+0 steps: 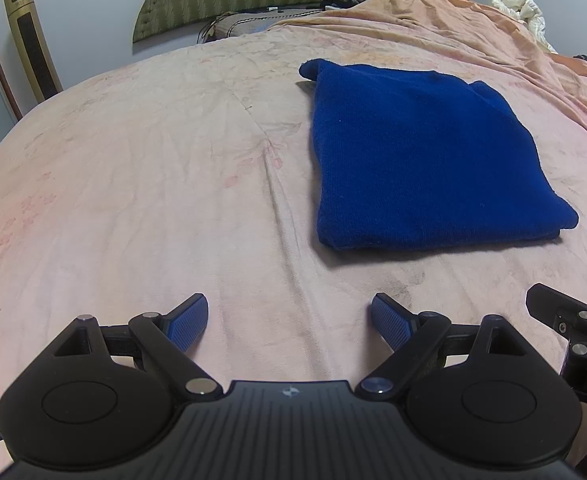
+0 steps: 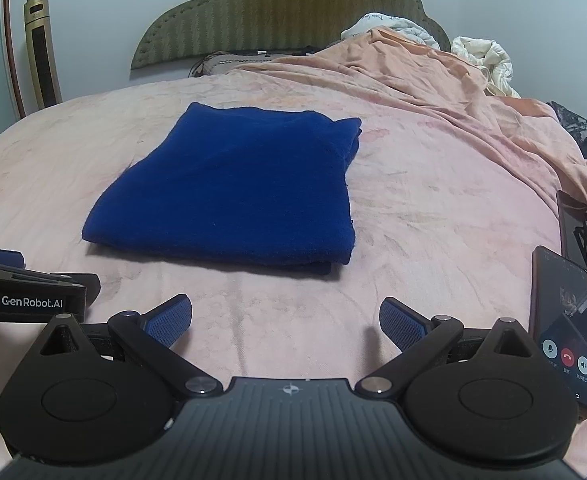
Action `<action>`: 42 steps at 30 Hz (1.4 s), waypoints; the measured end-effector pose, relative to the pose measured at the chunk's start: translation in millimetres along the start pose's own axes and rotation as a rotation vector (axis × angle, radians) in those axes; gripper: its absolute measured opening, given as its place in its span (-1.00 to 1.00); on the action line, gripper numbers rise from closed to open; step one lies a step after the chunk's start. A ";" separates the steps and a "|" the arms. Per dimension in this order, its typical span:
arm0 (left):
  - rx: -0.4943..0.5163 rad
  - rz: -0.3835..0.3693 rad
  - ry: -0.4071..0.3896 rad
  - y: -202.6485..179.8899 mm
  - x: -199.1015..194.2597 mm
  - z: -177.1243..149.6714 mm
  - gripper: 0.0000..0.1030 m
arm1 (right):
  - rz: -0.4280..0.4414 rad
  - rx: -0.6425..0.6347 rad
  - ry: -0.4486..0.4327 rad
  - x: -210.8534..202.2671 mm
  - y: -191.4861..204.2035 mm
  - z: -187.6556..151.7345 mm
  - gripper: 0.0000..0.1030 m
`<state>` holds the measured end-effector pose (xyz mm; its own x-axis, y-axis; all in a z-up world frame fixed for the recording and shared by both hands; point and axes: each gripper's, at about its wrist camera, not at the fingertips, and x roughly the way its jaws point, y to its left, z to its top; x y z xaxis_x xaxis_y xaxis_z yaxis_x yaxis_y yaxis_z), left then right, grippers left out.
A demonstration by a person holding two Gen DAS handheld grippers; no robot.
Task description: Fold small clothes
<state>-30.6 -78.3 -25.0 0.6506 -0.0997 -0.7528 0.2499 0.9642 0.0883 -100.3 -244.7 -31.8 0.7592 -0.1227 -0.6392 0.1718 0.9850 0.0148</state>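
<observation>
A dark blue knit garment (image 1: 425,152) lies folded into a flat rectangle on the pink bedsheet (image 1: 133,184). It also shows in the right wrist view (image 2: 241,188), ahead and a little left. My left gripper (image 1: 289,320) is open and empty, low over the sheet, short of the garment's near left corner. My right gripper (image 2: 285,322) is open and empty, short of the garment's near edge. The two grippers sit side by side; the left one shows at the left edge of the right wrist view (image 2: 29,288).
A phone (image 2: 565,328) with a call screen lies on the sheet right of my right gripper, with another phone and glasses (image 2: 585,236) behind it. Bunched orange bedding (image 2: 433,76) and white quilts (image 2: 489,60) lie at the back right. A green headboard (image 2: 277,12) stands behind.
</observation>
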 end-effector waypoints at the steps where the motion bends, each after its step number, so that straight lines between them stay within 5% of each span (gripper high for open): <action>1: 0.000 0.000 0.000 -0.1 0.0 0.0 0.74 | -0.001 0.000 0.000 0.0 0.2 -0.1 0.97; 42: 0.042 0.010 -0.047 -4.1 -6.6 1.2 0.74 | 0.010 0.016 0.004 -1.0 -1.7 -1.8 0.97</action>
<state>-35.1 -81.9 -19.5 0.6860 -0.1027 -0.7203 0.2723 0.9543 0.1233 -102.4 -246.1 -32.6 0.7585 -0.1119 -0.6420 0.1736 0.9842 0.0336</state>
